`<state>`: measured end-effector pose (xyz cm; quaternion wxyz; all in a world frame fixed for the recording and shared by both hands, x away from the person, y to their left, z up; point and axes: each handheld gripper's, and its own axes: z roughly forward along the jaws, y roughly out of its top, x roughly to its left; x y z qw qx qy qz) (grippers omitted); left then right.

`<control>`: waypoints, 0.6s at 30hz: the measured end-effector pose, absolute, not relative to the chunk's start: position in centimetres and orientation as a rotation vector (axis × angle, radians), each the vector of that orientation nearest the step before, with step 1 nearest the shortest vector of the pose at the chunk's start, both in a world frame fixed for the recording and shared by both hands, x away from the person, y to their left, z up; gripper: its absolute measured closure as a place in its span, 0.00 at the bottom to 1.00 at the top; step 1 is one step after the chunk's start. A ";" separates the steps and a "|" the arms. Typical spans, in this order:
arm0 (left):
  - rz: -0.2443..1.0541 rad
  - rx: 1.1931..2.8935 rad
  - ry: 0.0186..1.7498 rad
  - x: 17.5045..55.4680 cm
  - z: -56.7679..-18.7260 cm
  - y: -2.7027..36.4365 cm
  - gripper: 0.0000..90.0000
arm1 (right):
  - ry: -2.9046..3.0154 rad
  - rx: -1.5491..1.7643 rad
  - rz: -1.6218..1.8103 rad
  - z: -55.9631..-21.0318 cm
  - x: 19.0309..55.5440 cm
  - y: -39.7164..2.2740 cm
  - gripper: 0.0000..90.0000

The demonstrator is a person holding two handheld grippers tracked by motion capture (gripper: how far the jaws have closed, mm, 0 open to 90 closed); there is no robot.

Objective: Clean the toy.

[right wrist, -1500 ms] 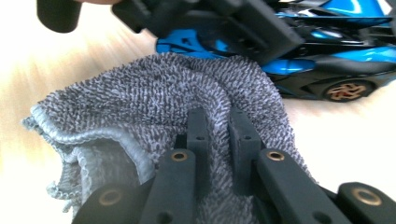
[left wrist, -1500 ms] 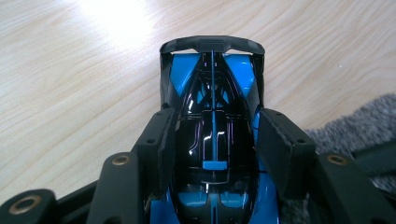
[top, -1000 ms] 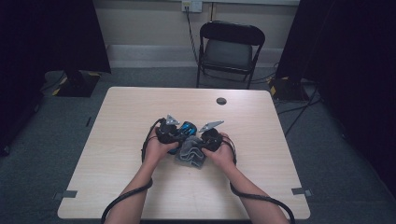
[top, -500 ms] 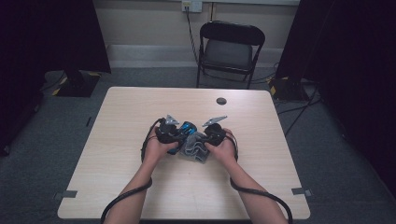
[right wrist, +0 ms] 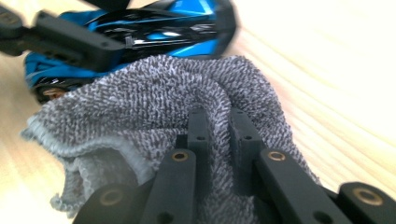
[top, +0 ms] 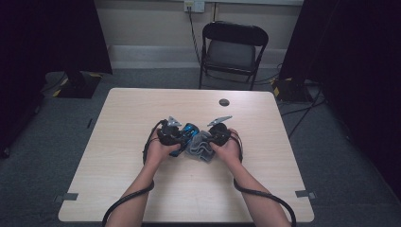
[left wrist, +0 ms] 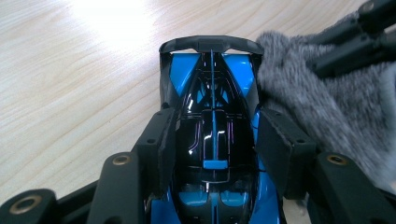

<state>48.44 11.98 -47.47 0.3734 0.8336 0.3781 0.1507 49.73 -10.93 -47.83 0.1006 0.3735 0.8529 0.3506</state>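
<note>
In my left gripper view, the lower edge is cutting off the near end of the blue toy car [left wrist: 212, 116], and my own pads are covering its flanks. In my right gripper view the grey cloth [right wrist: 154, 107] is hiding the car's near side, and the car is blurring. From above, both are looking too small for detail.

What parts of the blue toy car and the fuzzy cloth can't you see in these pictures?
- Toy car front: cut off by the bottom edge of the left gripper view.
- Car's sides: covered by the left tongs there.
- Car's wheels: blurred, behind the grey cloth, in the right gripper view.
- Cloth's pinched fold: hidden inside the right tongs.
- Small dark round thing on the table: too small, high view.
</note>
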 end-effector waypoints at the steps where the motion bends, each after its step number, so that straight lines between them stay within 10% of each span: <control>1: 0.385 2.134 0.967 48.4 -47.5 12.0 0.53 | 2.513 1.112 1.047 -47.7 49.8 -11.3 0.90; 18: 0.380 2.129 0.967 48.4 -47.5 12.1 0.53 | 2.477 1.071 1.118 -46.0 48.7 -13.1 0.90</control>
